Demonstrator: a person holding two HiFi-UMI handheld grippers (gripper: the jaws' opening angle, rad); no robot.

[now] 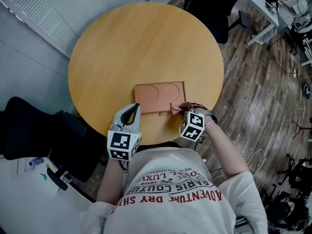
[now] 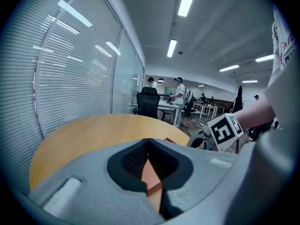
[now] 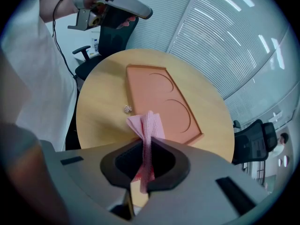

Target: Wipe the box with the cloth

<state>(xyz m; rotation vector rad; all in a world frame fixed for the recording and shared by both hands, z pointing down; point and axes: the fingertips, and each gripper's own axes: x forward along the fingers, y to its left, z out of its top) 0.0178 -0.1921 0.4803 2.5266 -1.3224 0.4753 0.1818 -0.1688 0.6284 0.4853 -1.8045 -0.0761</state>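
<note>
Head view, centre frame: right gripper (image 1: 183, 107) clamps the pink cloth (image 1: 174, 108) at the box (image 1: 158, 95) lower right corner, left gripper (image 1: 130, 112) jaws together at its lower left

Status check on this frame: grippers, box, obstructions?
Left gripper shut, tip at near left corner of box. Right gripper shut on pink cloth, at box's near right corner. Small shiny object on table beside box's near edge.
</note>
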